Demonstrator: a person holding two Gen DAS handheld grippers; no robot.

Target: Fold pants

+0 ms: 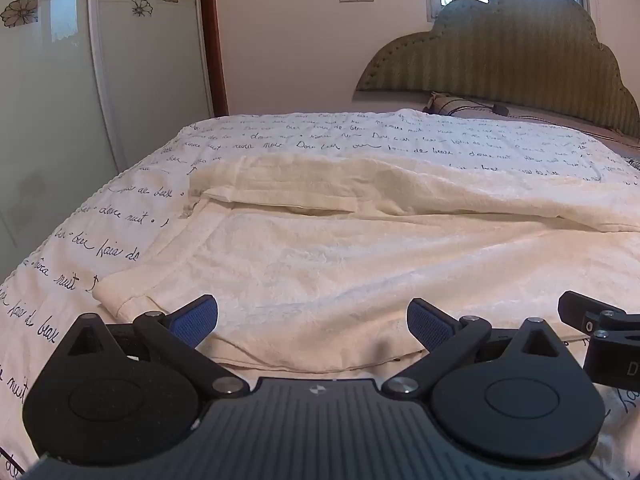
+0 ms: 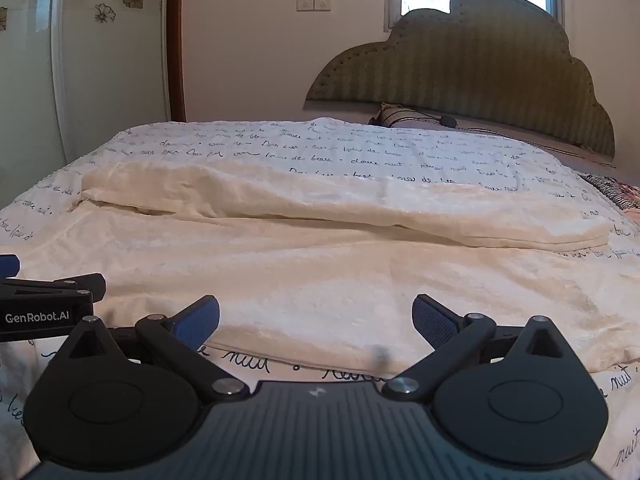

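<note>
Cream pants [image 1: 340,256] lie spread across the bed, one leg running along the far side [image 1: 400,188] and the other close to me. They also show in the right wrist view [image 2: 320,264]. My left gripper [image 1: 312,320] is open and empty, its blue pads just over the near hem of the pants. My right gripper [image 2: 316,320] is open and empty at the near edge of the pants, beside the left one. The right gripper shows at the right edge of the left wrist view [image 1: 600,332]; the left gripper shows at the left edge of the right wrist view [image 2: 48,304].
The bed has a white cover with black script [image 1: 120,216]. A green scalloped headboard [image 1: 520,60] and a pillow [image 1: 452,104] stand at the far end. A glass wardrobe door [image 1: 52,120] is on the left. A patterned blanket [image 2: 616,192] lies at the right.
</note>
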